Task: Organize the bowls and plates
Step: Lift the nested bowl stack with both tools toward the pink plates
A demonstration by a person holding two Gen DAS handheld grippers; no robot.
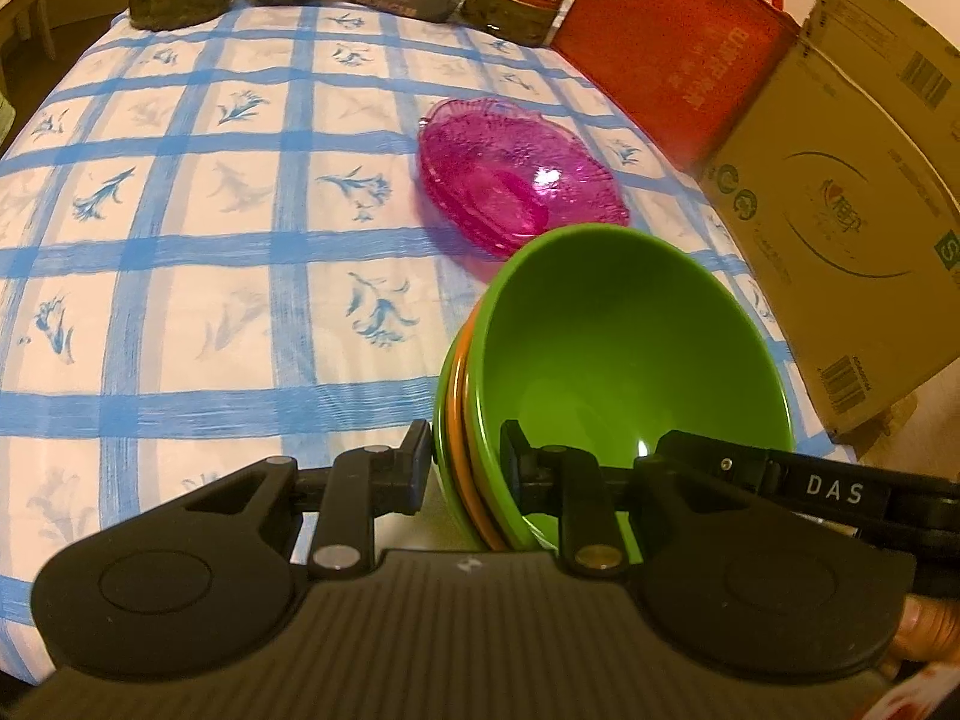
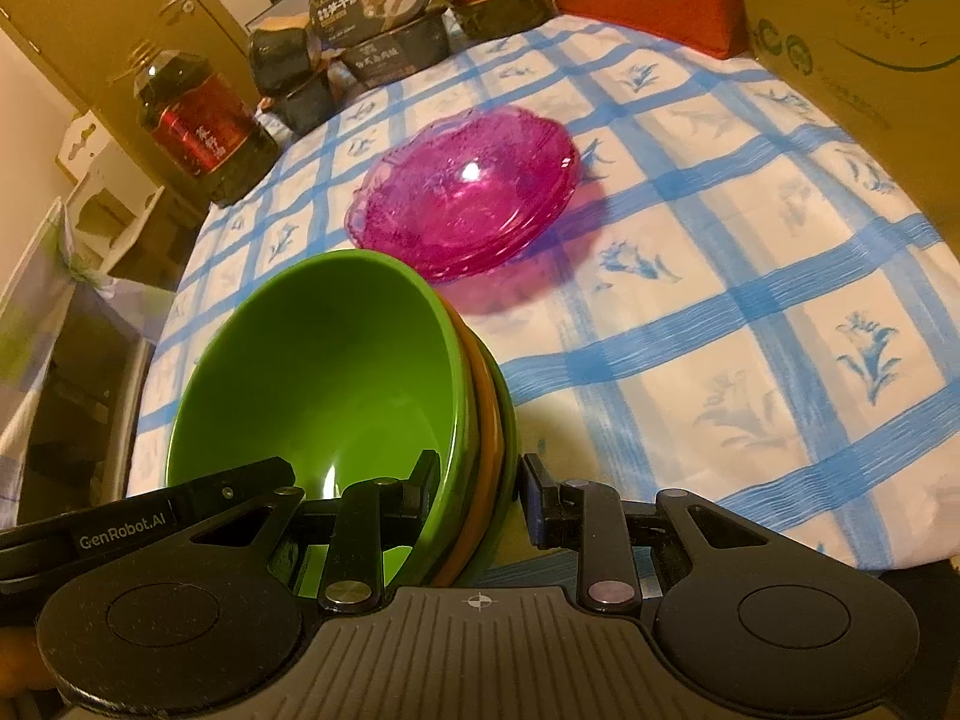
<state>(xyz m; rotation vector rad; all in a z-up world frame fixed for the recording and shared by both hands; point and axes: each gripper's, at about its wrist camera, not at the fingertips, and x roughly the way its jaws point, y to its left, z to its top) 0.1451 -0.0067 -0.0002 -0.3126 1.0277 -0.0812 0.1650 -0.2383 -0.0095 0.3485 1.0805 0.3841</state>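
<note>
Left gripper point(image 1: 465, 468): my jaws pinch the near rim of the bowl stack point(image 1: 606, 360), one pad outside, one inside. Right gripper point(image 2: 477, 495): jaws straddle the opposite rim of the same stack point(image 2: 336, 372); the inner pad touches the wall, the outer pad stands just off it, so I cannot tell if the grip is firm.

Stack: smooth, glossy plastic, green bowl innermost, an orange rim next, green outermost. Round, deep, tilted, at the table's near edge.

Beyond it, the pink plates point(image 2: 465, 204): translucent, pebbled, scalloped rims, nested, flat on the tablecloth point(image 1: 198, 252), which is soft, blue checks with flower prints.

Left half of the cloth lies open. Far edge holds oil bottles point(image 2: 198, 126) and dark food boxes point(image 2: 372, 18); right edge is walled by a red bag point(image 1: 672, 66) and a cardboard box point(image 1: 852, 222).
</note>
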